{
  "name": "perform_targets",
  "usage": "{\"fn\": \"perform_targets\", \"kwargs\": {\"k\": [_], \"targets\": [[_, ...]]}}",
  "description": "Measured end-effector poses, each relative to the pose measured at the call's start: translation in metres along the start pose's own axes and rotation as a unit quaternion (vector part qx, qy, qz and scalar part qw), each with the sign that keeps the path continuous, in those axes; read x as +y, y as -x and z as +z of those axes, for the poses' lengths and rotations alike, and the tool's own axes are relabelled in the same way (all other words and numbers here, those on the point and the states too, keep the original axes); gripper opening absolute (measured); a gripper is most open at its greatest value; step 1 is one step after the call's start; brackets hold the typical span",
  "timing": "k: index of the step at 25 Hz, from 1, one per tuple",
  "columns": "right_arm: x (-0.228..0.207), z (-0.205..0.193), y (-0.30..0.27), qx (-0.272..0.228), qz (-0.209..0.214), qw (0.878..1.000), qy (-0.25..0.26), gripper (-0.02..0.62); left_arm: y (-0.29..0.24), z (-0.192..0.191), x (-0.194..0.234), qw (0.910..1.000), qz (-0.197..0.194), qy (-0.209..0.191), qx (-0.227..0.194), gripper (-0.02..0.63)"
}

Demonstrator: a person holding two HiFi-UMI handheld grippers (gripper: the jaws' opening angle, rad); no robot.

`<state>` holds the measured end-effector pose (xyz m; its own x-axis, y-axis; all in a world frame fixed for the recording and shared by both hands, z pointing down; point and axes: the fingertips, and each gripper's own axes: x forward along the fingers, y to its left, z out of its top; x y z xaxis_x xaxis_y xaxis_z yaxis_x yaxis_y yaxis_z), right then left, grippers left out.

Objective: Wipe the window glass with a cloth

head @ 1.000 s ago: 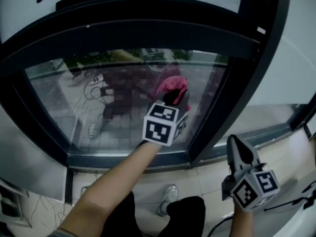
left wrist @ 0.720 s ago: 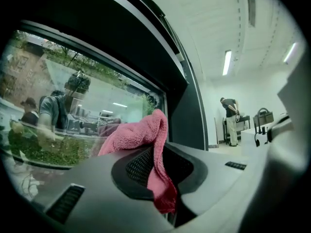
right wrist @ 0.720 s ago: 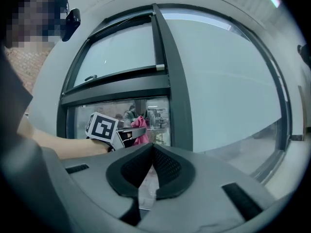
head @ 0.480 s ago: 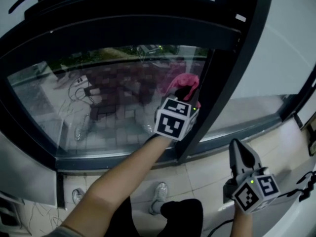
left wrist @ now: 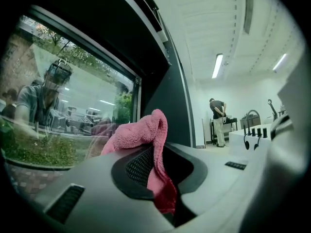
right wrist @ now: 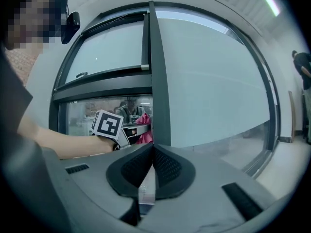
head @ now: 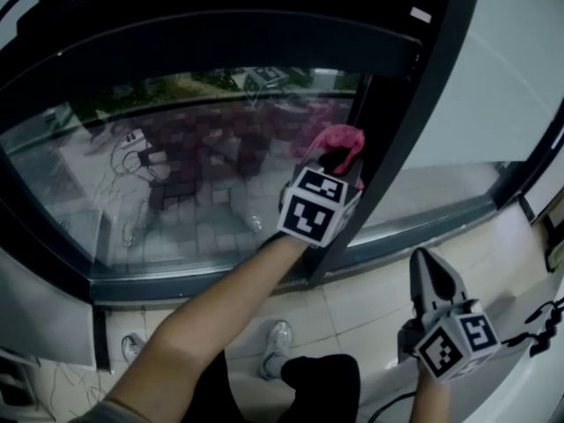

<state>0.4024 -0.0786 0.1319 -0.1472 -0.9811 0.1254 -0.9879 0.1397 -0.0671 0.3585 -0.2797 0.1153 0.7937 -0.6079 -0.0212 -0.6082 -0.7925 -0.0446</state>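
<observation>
My left gripper is shut on a pink cloth, which it presses to the window glass at the pane's right edge, beside the dark frame post. In the left gripper view the pink cloth bunches out of the closed jaws against the glass. My right gripper hangs low at the right, shut and empty, away from the window. From the right gripper view the left gripper and the cloth show by the frame post.
A dark horizontal frame bar runs above the pane, with frosted glass to the right of the post. A window sill lies below. A person stands far back in the room beside a white counter.
My left gripper has slid the cloth rightwards across the glass to the frame post. The right gripper has stayed low at the right.
</observation>
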Motion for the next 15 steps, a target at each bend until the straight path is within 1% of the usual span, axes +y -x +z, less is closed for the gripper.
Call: {"fn": "perform_targets", "kwargs": {"k": [4, 8, 11, 15], "targets": [[0.017, 0.001, -0.008, -0.008, 0.017, 1.000, -0.003, 0.008, 0.019, 0.000, 0.002, 1.0000, 0.002, -0.007, 0.003, 0.057], [0.048, 0.006, -0.024, -0.021, 0.046, 0.999, -0.008, 0.008, 0.052, -0.002, 0.010, 0.9999, 0.011, -0.010, 0.006, 0.057], [0.078, 0.003, -0.038, -0.023, 0.074, 0.997, -0.012, 0.008, 0.084, -0.006, 0.029, 0.9993, 0.030, -0.018, 0.010, 0.057], [0.123, 0.002, -0.058, -0.021, 0.115, 0.993, -0.009, 0.008, 0.131, -0.014, 0.068, 0.9975, 0.066, -0.022, 0.016, 0.057]]}}
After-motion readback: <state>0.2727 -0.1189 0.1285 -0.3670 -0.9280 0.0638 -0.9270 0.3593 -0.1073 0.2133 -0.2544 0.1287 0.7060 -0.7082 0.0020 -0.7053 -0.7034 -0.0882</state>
